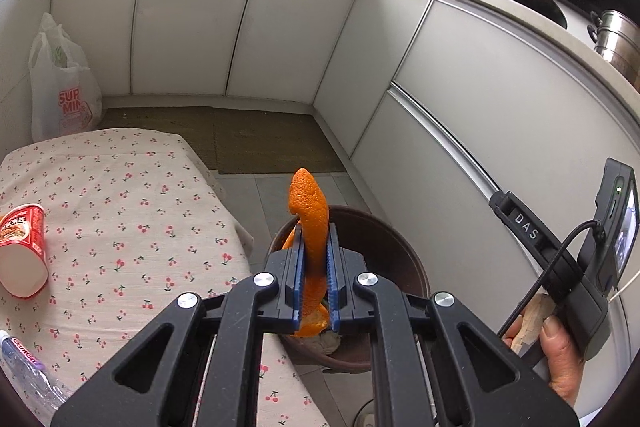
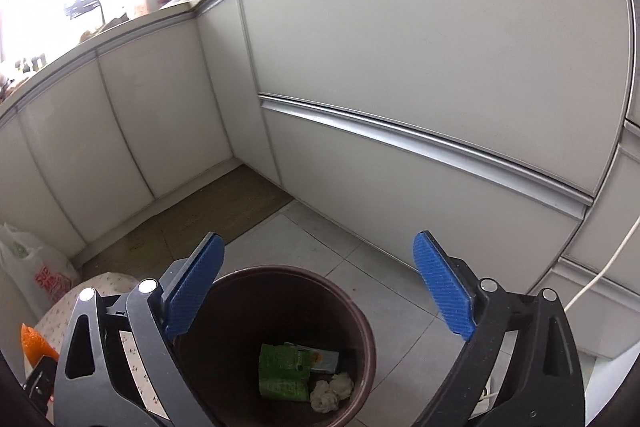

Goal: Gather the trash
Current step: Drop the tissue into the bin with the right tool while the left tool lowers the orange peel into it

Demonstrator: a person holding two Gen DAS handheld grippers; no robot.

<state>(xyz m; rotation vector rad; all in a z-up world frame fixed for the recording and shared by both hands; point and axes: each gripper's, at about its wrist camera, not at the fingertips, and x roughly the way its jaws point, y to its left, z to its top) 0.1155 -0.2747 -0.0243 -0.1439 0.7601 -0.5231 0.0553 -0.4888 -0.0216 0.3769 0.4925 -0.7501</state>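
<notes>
My left gripper is shut on a strip of orange peel and holds it upright over the near rim of a dark brown trash bin on the floor beside the table. My right gripper is open and empty above the same bin. Inside the bin lie a green packet and crumpled tissue. The peel shows at the far left of the right wrist view. A red instant-noodle cup lies on its side on the table, and a plastic bottle lies at the lower left.
The table has a cherry-print cloth. White kitchen cabinets curve around the floor, with a brown mat in the corner. A white shopping bag stands behind the table. The right-hand device is close on the right.
</notes>
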